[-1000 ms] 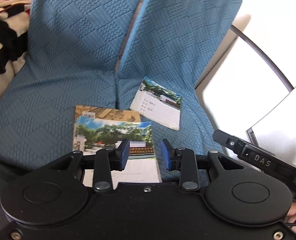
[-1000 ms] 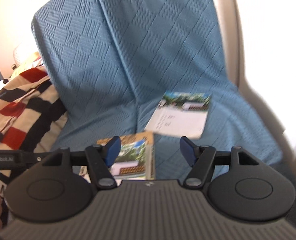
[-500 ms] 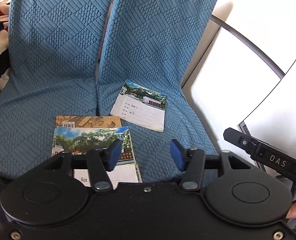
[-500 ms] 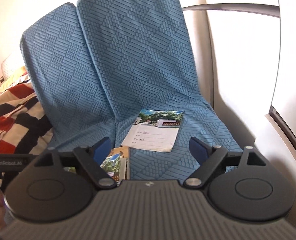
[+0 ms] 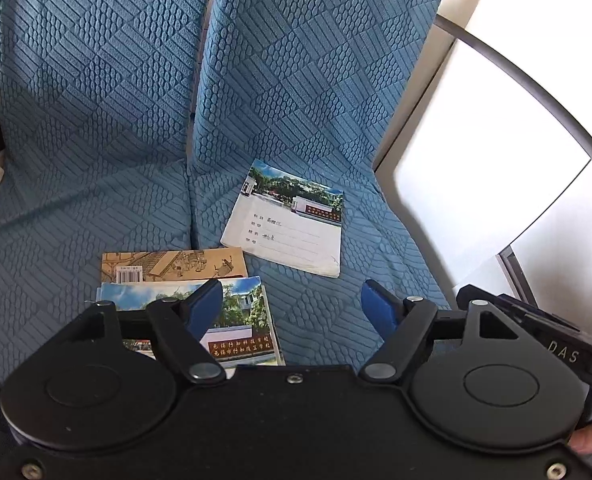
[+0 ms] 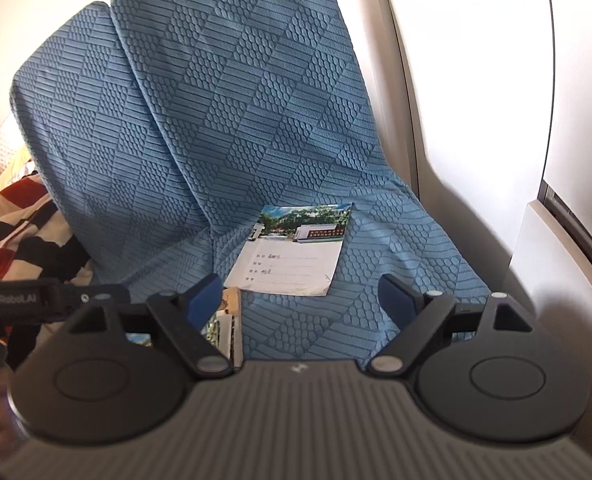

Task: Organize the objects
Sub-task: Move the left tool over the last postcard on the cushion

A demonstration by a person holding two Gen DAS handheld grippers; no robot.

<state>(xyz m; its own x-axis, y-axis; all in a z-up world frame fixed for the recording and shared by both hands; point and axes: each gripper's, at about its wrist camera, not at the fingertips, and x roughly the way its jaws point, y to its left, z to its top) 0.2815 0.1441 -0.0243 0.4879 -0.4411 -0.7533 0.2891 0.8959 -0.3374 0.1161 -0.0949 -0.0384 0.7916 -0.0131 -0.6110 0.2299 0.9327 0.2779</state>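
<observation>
The left gripper hangs above the seat of a sofa with a blue textured cover; its jaws stand apart, have just been opening wider, and nothing is between them. Seen from the left wrist, a small stack of two booklets lies at about 7 o'clock from the middle of the view: the upper booklet shows a photo of trees and a building, and its near part is hidden behind the gripper body, while the lower one, a tan book with a barcode, comes out at the far edge of the stack. A single notebook with a school photo on top and written lines below lies flat on the seat at about 1 o'clock from the stack, close to it but not touching. The right gripper also has its jaws well apart and empty, with no widening in the last half second. In the right wrist view the notebook lies at 12 o'clock just beyond the fingertips, and the stack is at 9 o'clock, partly behind the left finger. A striped blanket lies at the far left.
</observation>
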